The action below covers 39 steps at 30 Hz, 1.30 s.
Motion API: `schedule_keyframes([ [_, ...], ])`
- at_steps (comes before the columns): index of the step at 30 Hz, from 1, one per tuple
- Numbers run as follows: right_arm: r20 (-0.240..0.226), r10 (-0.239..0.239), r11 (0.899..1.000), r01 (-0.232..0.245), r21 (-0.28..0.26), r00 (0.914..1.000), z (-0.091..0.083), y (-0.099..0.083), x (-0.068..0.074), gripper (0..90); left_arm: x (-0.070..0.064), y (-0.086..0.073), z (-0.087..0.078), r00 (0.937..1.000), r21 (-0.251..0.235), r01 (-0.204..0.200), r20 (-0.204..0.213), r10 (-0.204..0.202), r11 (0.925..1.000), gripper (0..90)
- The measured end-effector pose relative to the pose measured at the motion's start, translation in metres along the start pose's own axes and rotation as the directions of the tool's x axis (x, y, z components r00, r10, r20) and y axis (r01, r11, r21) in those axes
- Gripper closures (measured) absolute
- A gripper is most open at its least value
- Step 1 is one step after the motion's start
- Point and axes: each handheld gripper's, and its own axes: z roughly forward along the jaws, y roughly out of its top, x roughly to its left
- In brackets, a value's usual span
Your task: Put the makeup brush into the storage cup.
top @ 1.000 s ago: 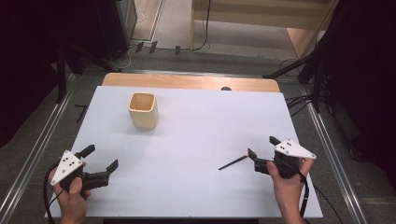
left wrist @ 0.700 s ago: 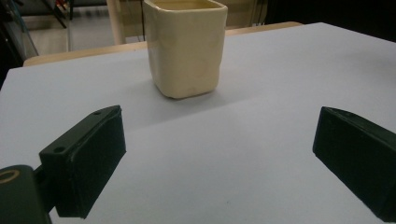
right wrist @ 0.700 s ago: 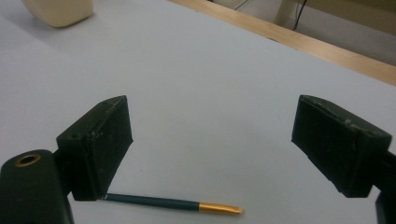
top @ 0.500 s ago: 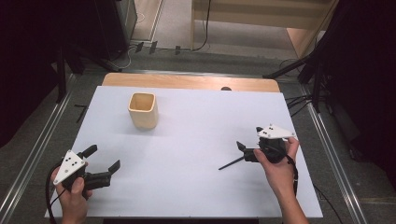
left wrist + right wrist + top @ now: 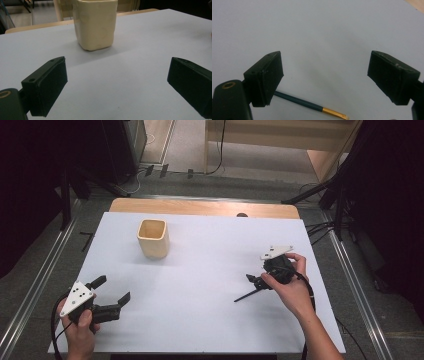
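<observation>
- While the right gripper (image 5: 256,281) hangs low over the white worktop (image 5: 210,270), a thin paintbrush (image 5: 248,294) lies flat just under it, on the person's right side.
- From above, the paintbrush is a dark stick that runs slantwise, its near end toward the person and its far end up by the right gripper.
- Seen from the right gripper view, the paintbrush (image 5: 309,104) has a dark green handle and a gold band, and it lies just below the two fingers (image 5: 265,77), closer to the left one.
- Its long line runs across the gap between the fingers, not along it, so I think the fingers must come down a bit more and sit on both sides of the handle.
- The right fingers are wide apart and hold nothing; I cannot tell if one touches the brush.
- The left gripper (image 5: 112,296) rests at the near left of the worktop, well apart from the brush, so the right hand (image 5: 287,287) is much nearer.
- Its fingers (image 5: 47,85) are wide apart too, with nothing between them.
- A cream square cup (image 5: 152,238) stands upright farther back, in front of the left gripper.
</observation>
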Motion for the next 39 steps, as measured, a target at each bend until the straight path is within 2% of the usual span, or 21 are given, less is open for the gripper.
schedule_keyframes([
  [6, -0.048, -0.037, 0.995, 0.041, 0.089, 0.9981, 0.009, 0.007, -0.001, 14.6, -0.001, 0.000, 0.000, 1.0000, 0.000, -0.004, 0.005, 0.004, 1.0000, 3.4],
  [11, -0.076, -0.054, 0.985, 0.065, 0.157, 0.9957, 0.016, 0.011, 0.000, 15.0, -0.001, 0.000, 0.000, 1.0000, -0.005, -0.003, 0.002, 0.003, 1.0000, 3.5],
  [14, -0.091, -0.081, 0.976, 0.098, 0.195, 0.9925, 0.020, 0.012, 0.000, 15.9, 0.000, 0.000, -0.001, 1.0000, -0.007, -0.003, 0.001, 0.003, 1.0000, 3.5],
  [18, -0.139, -0.115, 0.956, 0.148, 0.253, 0.9836, 0.026, 0.012, 0.002, 17.6, 0.000, 0.001, -0.001, 1.0000, -0.007, -0.006, -0.001, 0.006, 1.0000, 3.5],
  [19, -0.139, -0.115, 0.956, 0.148, 0.253, 0.9836, 0.026, 0.012, 0.002, 17.6, 0.000, 0.001, -0.001, 1.0000, -0.007, -0.006, -0.001, 0.006, 1.0000, 3.5],
  [20, -0.166, -0.126, 0.942, 0.171, 0.289, 0.9780, 0.029, 0.011, 0.004, 17.9, 0.000, 0.000, 0.000, 1.0000, -0.007, -0.006, -0.001, 0.006, 1.0000, 3.5],
  [22, -0.180, -0.148, 0.925, 0.201, 0.321, 0.9725, 0.033, 0.009, 0.005, 18.0, 0.000, 0.000, 0.000, 1.0000, -0.004, -0.006, 0.000, 0.006, 1.0000, 3.4],
  [23, -0.180, -0.148, 0.925, 0.201, 0.321, 0.9725, 0.033, 0.009, 0.005, 18.0, 0.000, 0.000, 0.000, 1.0000, 0.000, -0.009, 0.001, 0.009, 1.0000, 3.4],
  [24, -0.184, -0.167, 0.913, 0.223, 0.343, 0.9686, 0.037, 0.008, 0.007, 18.5, -0.001, 0.000, 0.001, 1.0000, -0.001, -0.009, 0.001, 0.009, 1.0000, 3.5],
  [25, -0.184, -0.167, 0.913, 0.223, 0.343, 0.9686, 0.037, 0.008, 0.007, 18.5, -0.001, 0.000, 0.001, 1.0000, -0.001, -0.009, 0.001, 0.009, 1.0000, 3.4],
  [26, -0.195, -0.180, 0.903, 0.240, 0.355, 0.9643, 0.040, 0.007, 0.007, 18.9, -0.001, 0.000, 0.001, 0.9999, 0.001, -0.014, 0.001, 0.014, 0.9999, 3.5],
  [29, -0.197, -0.184, 0.899, 0.246, 0.363, 0.9630, 0.041, 0.006, 0.008, 19.1, -0.002, 0.000, 0.001, 0.9999, 0.005, -0.015, 0.002, 0.015, 0.9999, 3.5],
  [30, -0.205, -0.190, 0.893, 0.256, 0.370, 0.9600, 0.042, 0.005, 0.008, 19.3, -0.002, 0.000, 0.002, 0.9999, 0.006, -0.016, 0.002, 0.016, 0.9998, 3.5],
  [34, -0.202, -0.201, 0.878, 0.268, 0.397, 0.9586, 0.043, 0.004, 0.006, 19.9, -0.002, 0.000, 0.002, 0.9999, 0.005, -0.017, 0.002, 0.017, 0.9998, 3.5],
  [35, -0.202, -0.201, 0.878, 0.268, 0.397, 0.9586, 0.043, 0.004, 0.006, 19.9, -0.002, 0.000, 0.002, 0.9999, 0.005, -0.017, 0.002, 0.017, 0.9998, 3.5],
  [39, -0.201, -0.220, 0.857, 0.288, 0.428, 0.9546, 0.045, 0.001, 0.004, 21.7, -0.001, 0.000, 0.002, 0.9999, 0.005, -0.017, 0.003, 0.017, 0.9998, 3.5],
])
